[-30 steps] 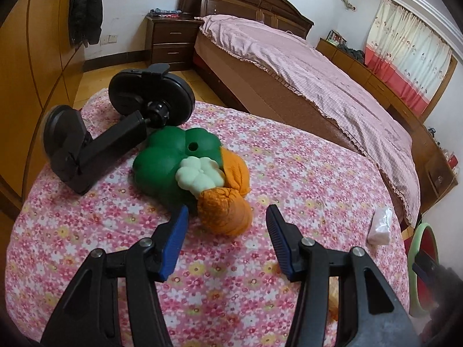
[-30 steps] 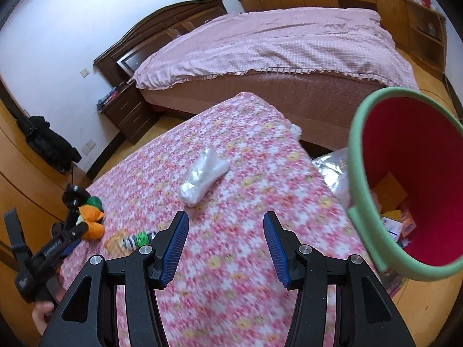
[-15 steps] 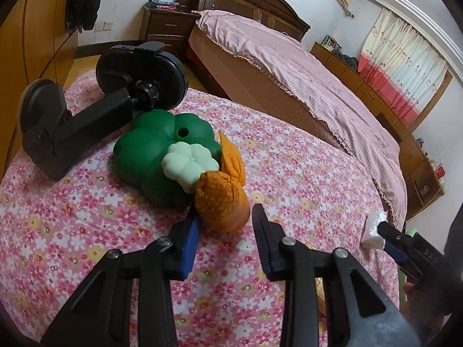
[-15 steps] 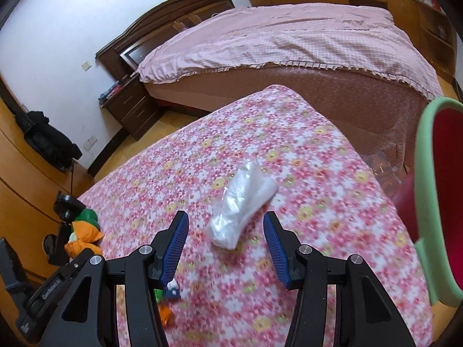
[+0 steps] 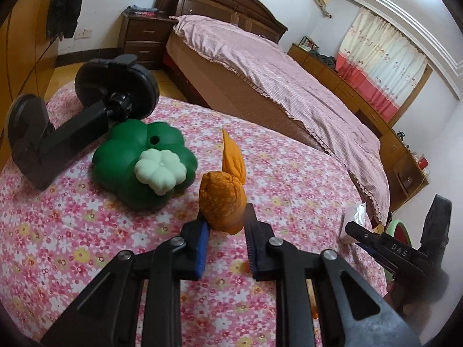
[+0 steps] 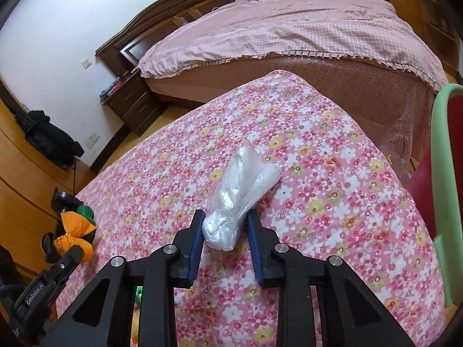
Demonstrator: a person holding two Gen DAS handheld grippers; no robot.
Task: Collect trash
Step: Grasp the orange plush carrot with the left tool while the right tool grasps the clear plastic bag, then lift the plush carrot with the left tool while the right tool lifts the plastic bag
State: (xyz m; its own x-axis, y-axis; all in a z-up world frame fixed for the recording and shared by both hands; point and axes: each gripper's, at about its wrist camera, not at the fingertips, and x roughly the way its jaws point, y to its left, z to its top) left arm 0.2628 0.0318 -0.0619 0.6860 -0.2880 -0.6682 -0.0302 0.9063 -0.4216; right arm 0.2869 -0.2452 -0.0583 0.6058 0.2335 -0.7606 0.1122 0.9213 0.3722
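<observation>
Spread over the work surface is lying a pink flowered cloth (image 5: 86,231), with a wooden bed under a pink checked cover (image 6: 289,29) standing beyond it and dark bedside drawers (image 5: 144,37) sitting against the far wall; the left gripper (image 5: 225,231) is pointing down at the cloth, and its jaws have just been closing, now pressing on both sides of a crumpled orange cloth bundle (image 5: 222,199) that is sitting between the blue pads, its pointed tail sticking up just ahead of the fingertips; a glossy dark green clover-shaped toy with a pale green flower on top (image 5: 144,164) is lying ahead and to the left of that gripper, just beside the bundle but apart from it; a black clamp stand with round discs (image 5: 86,107) is resting further ahead on the left, touching the toy's far edge; the right gripper (image 6: 225,231) is likewise angling down, and its jaws have just been closing, the pads now squeezing the near end of a scrunched clear plastic bag (image 6: 243,196), whose body is stretching away ahead of the fingertips and slightly to the right across the cloth; a red bin with a pale green rim (image 6: 442,173) is standing off to the right of this gripper, beyond the cloth's edge; in the left wrist view the bag is showing as a small pale lump at the right gripper's tips, far to the right.
</observation>
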